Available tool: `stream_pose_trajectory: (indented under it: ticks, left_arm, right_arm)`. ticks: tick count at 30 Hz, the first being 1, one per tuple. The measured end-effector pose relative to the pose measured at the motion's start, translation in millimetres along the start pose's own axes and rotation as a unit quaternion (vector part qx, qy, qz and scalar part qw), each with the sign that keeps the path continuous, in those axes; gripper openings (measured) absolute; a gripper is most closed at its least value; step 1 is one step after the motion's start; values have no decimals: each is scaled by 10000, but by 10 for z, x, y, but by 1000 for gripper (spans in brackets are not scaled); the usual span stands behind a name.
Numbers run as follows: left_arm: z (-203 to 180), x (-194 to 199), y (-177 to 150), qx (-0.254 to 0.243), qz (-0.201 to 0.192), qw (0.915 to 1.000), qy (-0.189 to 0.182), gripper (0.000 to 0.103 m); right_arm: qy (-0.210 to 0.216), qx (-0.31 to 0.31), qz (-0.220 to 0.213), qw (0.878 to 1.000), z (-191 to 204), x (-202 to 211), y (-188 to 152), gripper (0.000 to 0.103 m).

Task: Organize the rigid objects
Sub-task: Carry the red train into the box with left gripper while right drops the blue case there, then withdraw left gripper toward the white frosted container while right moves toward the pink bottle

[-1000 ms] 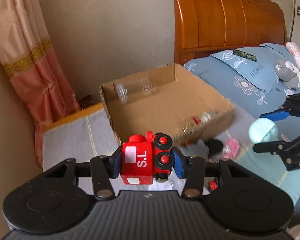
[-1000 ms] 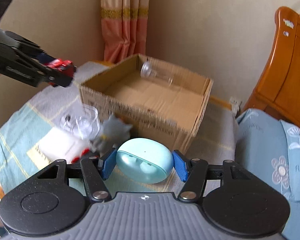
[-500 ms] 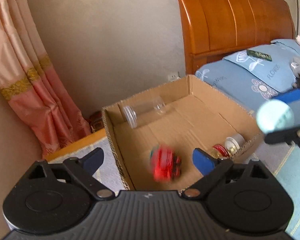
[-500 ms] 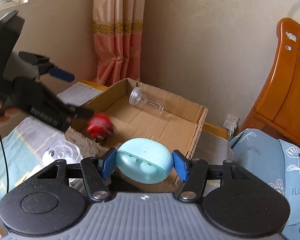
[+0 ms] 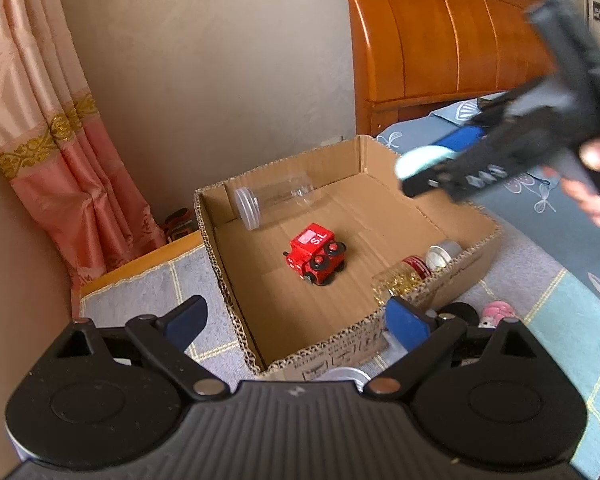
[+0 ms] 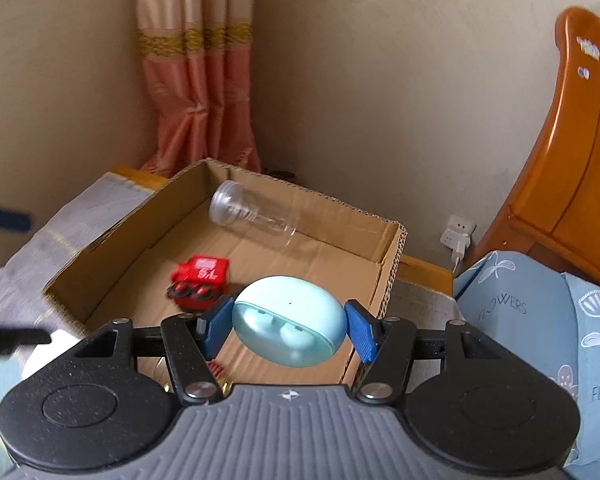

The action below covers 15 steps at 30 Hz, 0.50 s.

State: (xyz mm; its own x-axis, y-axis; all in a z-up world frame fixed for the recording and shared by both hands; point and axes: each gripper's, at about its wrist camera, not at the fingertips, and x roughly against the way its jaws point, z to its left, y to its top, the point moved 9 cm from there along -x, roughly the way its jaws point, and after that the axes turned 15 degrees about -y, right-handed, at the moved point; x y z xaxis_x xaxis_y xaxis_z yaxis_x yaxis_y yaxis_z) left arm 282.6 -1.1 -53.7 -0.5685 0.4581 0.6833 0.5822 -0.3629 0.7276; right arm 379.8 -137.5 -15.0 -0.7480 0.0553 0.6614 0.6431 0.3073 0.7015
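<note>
- Broadly, a bed (image 5: 572,300) with a pale checked cover fills the lower scene, with an orange wooden headboard (image 5: 440,40) behind and a pink curtain (image 5: 40,140) in the corner.
- On the bed sits an open cardboard box (image 5: 240,300), apparently the collecting place for the hard items being organized.
- Inside it, a clear plastic jar (image 5: 272,200) lies on its side against the far wall, probably because it rolled there.
- A red toy train (image 5: 316,252) rests near the middle of the box floor, tipped so its black wheels face sideways. It reads as dropped in, not set down.
- Along the near right wall lie a small jar of gold bits (image 5: 396,284), a red-banded item and a silver lid, partly hidden by the box edge.
- The left gripper (image 5: 296,322) hovers above the near corner with its blue pads wide apart and nothing between them.
- The right gripper (image 6: 290,322) is clamped on a pale blue oval case (image 6: 290,322), held over the near right corner of the box, seemingly ready to go in next.
- From the left camera, that gripper and the hand holding it are blurred.
- Outside the box, a small pink toy (image 5: 496,312) and a dark round object are half hidden behind the left gripper; what they are is unclear.
</note>
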Motion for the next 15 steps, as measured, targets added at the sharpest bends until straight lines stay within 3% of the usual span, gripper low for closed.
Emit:
stream_pose_trajectory:
  ticks: [3, 4, 12, 15]
  left_arm:
    - [-18, 54, -28, 13, -29, 10000, 32, 96]
    - [-19, 61, -39, 31, -37, 10000, 29, 96]
    - [-68, 137, -125, 90, -32, 9999, 50, 96]
    - [-121, 184, -138, 111, -77, 9999, 46, 97]
  right_arm:
    - [-41, -182, 5, 9998, -27, -152, 83, 69]
    - [-28, -254, 42, 9997, -39, -183, 96, 78]
    - [-199, -380, -136, 9990, -92, 65, 60, 103]
    - [-142, -452, -180, 9987, -96, 247, 6, 103]
